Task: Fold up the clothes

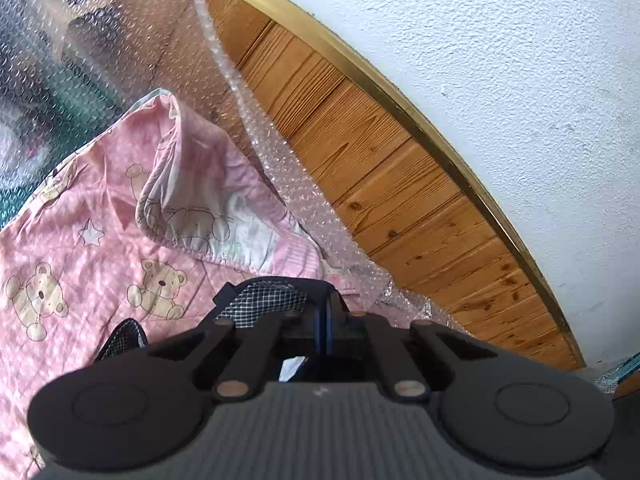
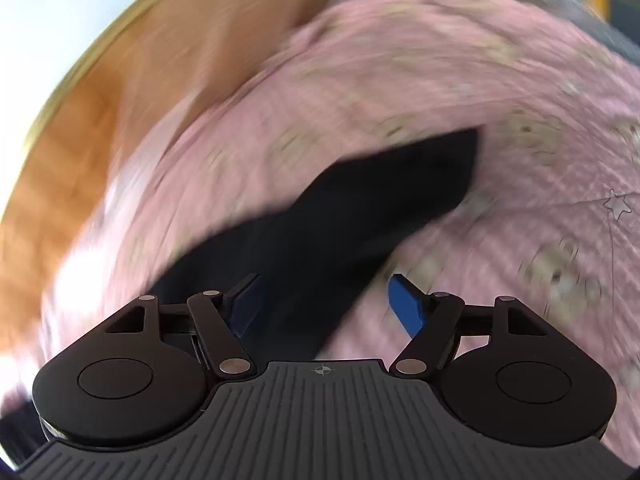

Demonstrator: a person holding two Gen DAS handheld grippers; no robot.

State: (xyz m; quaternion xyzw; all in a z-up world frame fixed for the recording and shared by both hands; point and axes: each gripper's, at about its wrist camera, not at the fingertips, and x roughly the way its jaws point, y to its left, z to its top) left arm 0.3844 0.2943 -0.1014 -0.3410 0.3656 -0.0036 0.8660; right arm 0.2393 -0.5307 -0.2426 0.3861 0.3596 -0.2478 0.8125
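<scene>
A black garment with a white mesh lining [image 1: 260, 300] is bunched over my left gripper [image 1: 326, 320], whose blue pads are pressed together on it. A white tag [image 1: 292, 366] shows just behind the fingers. In the blurred right wrist view the same black garment [image 2: 340, 216] stretches across a pink teddy-bear blanket [image 2: 440, 80]. My right gripper [image 2: 325, 304] stands open, its blue pads [image 2: 406, 304] apart, with the black cloth running between them and not clamped.
The pink blanket [image 1: 92, 240] with bears and stars covers the bed, one corner turned up. Bubble wrap [image 1: 120, 32] lies behind it. A wooden headboard [image 1: 360, 140] with a brass edge [image 1: 400, 96] meets a white textured wall [image 1: 500, 60].
</scene>
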